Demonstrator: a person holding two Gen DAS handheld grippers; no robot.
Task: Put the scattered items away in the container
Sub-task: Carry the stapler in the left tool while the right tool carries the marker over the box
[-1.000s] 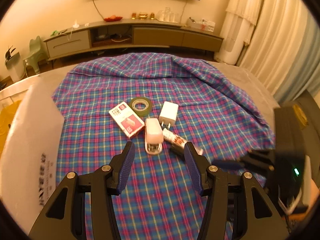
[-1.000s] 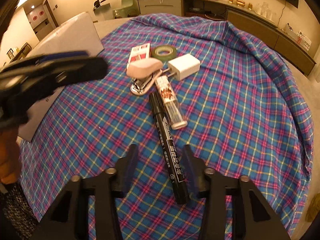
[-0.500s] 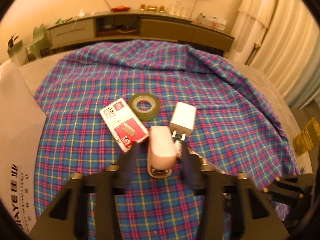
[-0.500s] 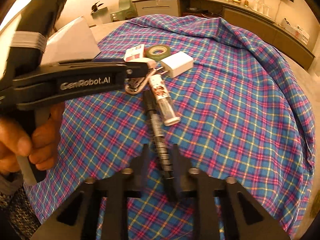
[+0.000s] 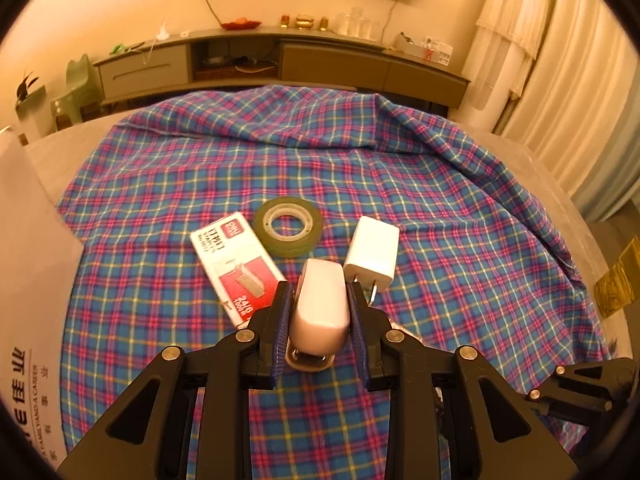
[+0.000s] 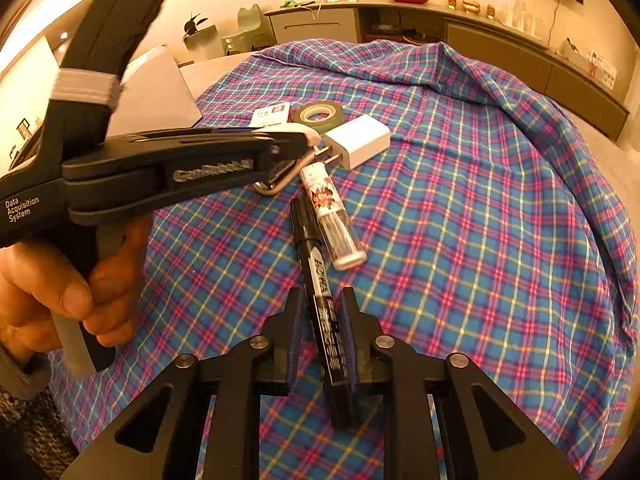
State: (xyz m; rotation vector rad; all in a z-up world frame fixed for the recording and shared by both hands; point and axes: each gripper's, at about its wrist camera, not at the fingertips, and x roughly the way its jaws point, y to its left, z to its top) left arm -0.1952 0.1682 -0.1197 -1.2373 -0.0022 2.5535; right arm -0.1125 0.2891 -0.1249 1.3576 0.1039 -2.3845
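Observation:
My left gripper (image 5: 320,296) is shut on a pale pink stapler (image 5: 320,308), whose base rests on the plaid cloth. Beside it lie a red-and-white staples box (image 5: 236,264), a green tape roll (image 5: 289,226) and a white charger (image 5: 372,254). My right gripper (image 6: 321,300) is shut on the lower half of a black marker (image 6: 314,248) lying on the cloth. A clear labelled tube (image 6: 332,216) lies next to the marker. In the right wrist view a hand (image 6: 60,300) holds the left gripper (image 6: 296,144) over the stapler. The white box (image 5: 32,280) stands at the left.
A blue and pink plaid cloth (image 5: 440,208) covers the table, with folds at its far and right sides. Behind it runs a long low sideboard (image 5: 320,60). White curtains (image 5: 568,80) hang at the right, and a green chair (image 5: 76,84) stands far left.
My left gripper moved forward and down over the stapler and shut on it. My right gripper closed its fingers onto the black marker without shifting place.

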